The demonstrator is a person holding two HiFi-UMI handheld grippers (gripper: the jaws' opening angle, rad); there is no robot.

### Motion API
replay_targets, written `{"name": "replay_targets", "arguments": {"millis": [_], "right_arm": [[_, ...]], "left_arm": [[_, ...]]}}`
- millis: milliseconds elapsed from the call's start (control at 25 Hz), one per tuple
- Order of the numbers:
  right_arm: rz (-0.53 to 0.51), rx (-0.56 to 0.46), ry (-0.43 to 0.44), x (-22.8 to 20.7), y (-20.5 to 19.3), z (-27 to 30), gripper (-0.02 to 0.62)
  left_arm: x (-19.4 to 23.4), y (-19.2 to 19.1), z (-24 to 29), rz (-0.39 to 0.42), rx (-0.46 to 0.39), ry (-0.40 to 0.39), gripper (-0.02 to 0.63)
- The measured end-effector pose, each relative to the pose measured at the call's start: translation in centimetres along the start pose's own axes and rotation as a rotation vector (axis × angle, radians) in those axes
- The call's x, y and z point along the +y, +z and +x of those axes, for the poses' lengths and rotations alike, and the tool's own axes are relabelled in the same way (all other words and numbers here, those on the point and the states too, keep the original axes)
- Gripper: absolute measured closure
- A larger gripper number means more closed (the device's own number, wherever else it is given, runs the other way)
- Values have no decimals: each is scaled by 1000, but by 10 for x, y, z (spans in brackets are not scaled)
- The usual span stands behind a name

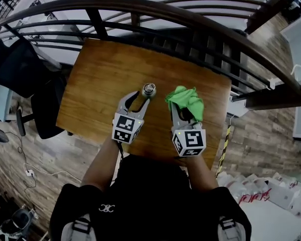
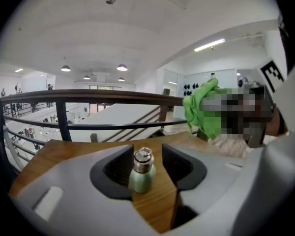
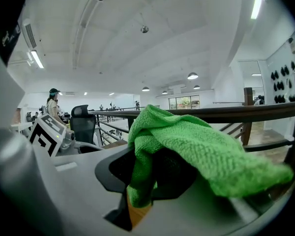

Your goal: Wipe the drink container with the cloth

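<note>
Both forearms reach forward side by side over the wooden table [image 1: 98, 74]. The left gripper [image 1: 137, 101] stands with jaws apart around the drink container [image 2: 141, 173], clear of its sides, while the right gripper [image 1: 183, 115] pinches a fold of the green cloth [image 1: 187, 100]. The cloth drapes over and hides one right jaw. The container stands upright on the table, cap up, its body mostly hidden in the head view.

The bench [image 1: 100, 74] lies bare along its left edge and far side. Near its middle the bottle [image 1: 148, 90] stands between the left tool's [image 1: 137, 101] parted jaws; the green cloth [image 1: 187, 100] bulks beside it. A dark railing [image 1: 140, 6] bars passage beyond the far edge.
</note>
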State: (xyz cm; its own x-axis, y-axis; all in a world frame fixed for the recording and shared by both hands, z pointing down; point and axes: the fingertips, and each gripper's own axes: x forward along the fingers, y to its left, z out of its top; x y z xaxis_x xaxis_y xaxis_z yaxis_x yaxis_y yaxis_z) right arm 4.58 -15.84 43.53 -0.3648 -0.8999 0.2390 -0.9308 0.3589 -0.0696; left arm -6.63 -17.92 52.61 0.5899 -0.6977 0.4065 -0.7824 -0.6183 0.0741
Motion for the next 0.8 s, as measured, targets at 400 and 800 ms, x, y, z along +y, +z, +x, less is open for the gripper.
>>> {"name": "replay_targets", "arguments": {"millis": [400,800], "right_arm": [[-8,103,26,-15,-40,32,528],[-57,294,400,-10,-103,47,528]], "left_arm": [[14,-33,62,104,101,-119,334],[-5,-40,96,222,149,-228,328]]}}
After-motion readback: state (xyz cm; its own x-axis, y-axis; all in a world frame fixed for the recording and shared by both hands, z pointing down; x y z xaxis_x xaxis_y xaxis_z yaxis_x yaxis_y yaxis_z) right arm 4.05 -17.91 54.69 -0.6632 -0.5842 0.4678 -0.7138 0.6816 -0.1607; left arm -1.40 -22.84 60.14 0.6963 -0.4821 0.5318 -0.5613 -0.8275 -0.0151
